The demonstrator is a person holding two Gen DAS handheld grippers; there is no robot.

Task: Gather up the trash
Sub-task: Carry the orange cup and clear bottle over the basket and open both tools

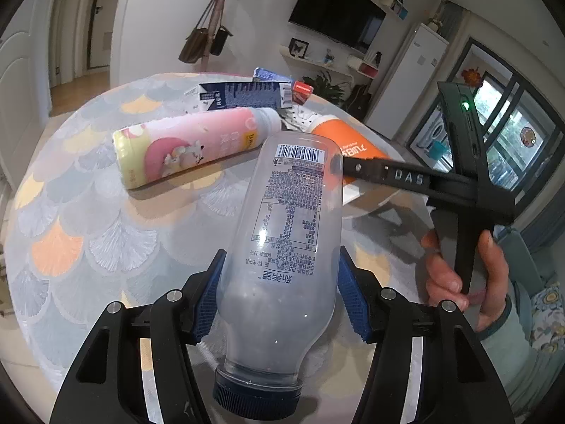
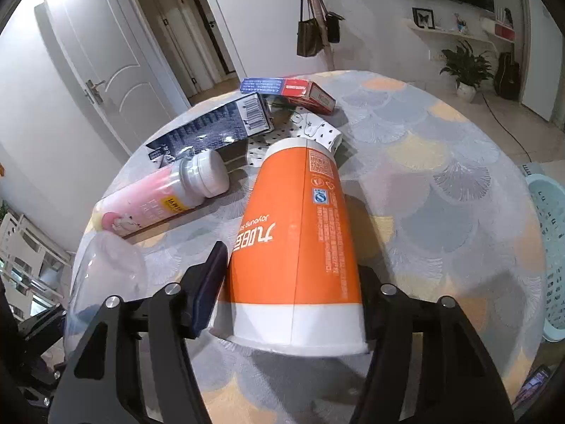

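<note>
- Left hand-held gripper (image 1: 280, 291) is closed on the clear bottle (image 1: 282, 247); its blue ribbed pads (image 1: 208, 304) press both sides of the body, the dark screw cap (image 1: 256, 390) nearest the camera and the base pointing away over the worktop (image 1: 70, 212).
- That clear bottle looks empty, with droplets inside, a barcode near its base and a block of printed text down its side.
- Beyond it to the left lies the pink bottle (image 1: 190, 146) on its side on the worktop, white cap to the right, yellow band at the base, a cartoon print on the label.
- Behind the pink bottle sits the dark blue carton (image 1: 247, 95), flattened, with the red-and-blue box (image 1: 302, 90) just past it and a white spotted wrapper (image 1: 303, 116) beside them.
- Right hand-held gripper (image 2: 293, 282) is closed around the orange paper cup (image 2: 300, 233), one finger on each side near the white band at the mouth; the right finger is mostly hidden by the cup.
- The orange paper cup is tipped, mouth toward the camera and bottom pointing at the clutter, with white bands at both ends, a seam and printed text.
- Whether the cup rests on the worktop or is lifted off it cannot be told.
- In the left wrist view one finger of the right gripper reaches in close beside the clear bottle's base, and the person's right hand (image 1: 459, 272) grips its handle.
- At the far right edge of the right wrist view stands a pale green perforated basket (image 2: 551, 247), off the worktop.
</note>
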